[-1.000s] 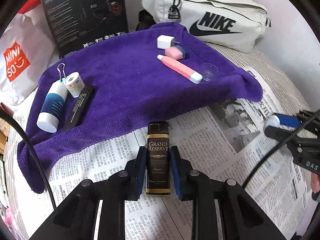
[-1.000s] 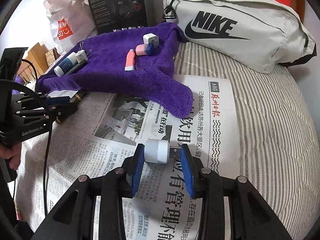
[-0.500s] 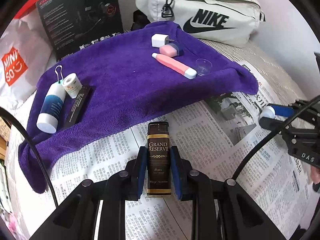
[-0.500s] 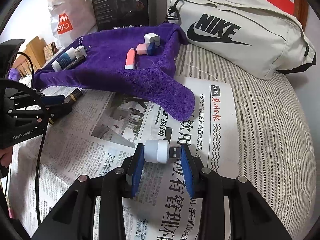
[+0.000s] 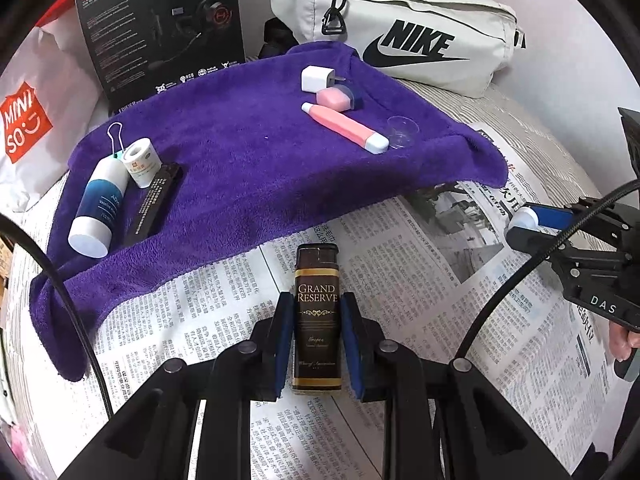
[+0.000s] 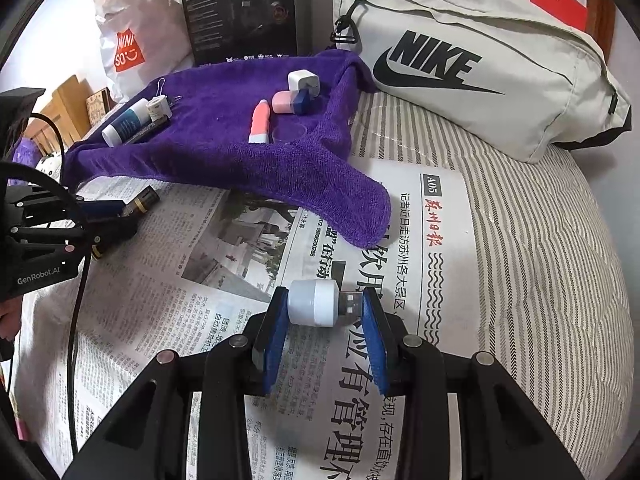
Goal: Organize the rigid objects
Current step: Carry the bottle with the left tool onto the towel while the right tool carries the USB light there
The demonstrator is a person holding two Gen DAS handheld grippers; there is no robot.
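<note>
Jaws of the left gripper [image 5: 318, 344] are clamped on a dark brown lighter [image 5: 318, 312] lettered "Grand Reserve", which stands lengthwise between the blue pads over the newspaper [image 5: 420, 280] near the front edge of the purple towel [image 5: 248, 168]. Jaws of the right gripper [image 6: 326, 320] pinch a small white USB plug-in light [image 6: 314, 302] end to end, its metal plug against the right pad, above the newspaper spread on the striped bed [image 6: 540, 240]. On the towel's left end lie a blue-and-white tube [image 5: 100, 208], a small white roll [image 5: 141, 164], a binder clip [image 5: 116, 138] and a black stick [image 5: 154, 204]. Toward its far right corner sit a white charger [image 5: 316, 78], a pink eraser [image 5: 334, 98], a pink-and-white pen-shaped thing [image 5: 344, 128] and a clear cap [image 5: 402, 130]. Behind the towel stand a black headset box [image 5: 160, 28], a Miniso bag [image 5: 36, 112] and a Nike bag [image 5: 400, 24].
</note>
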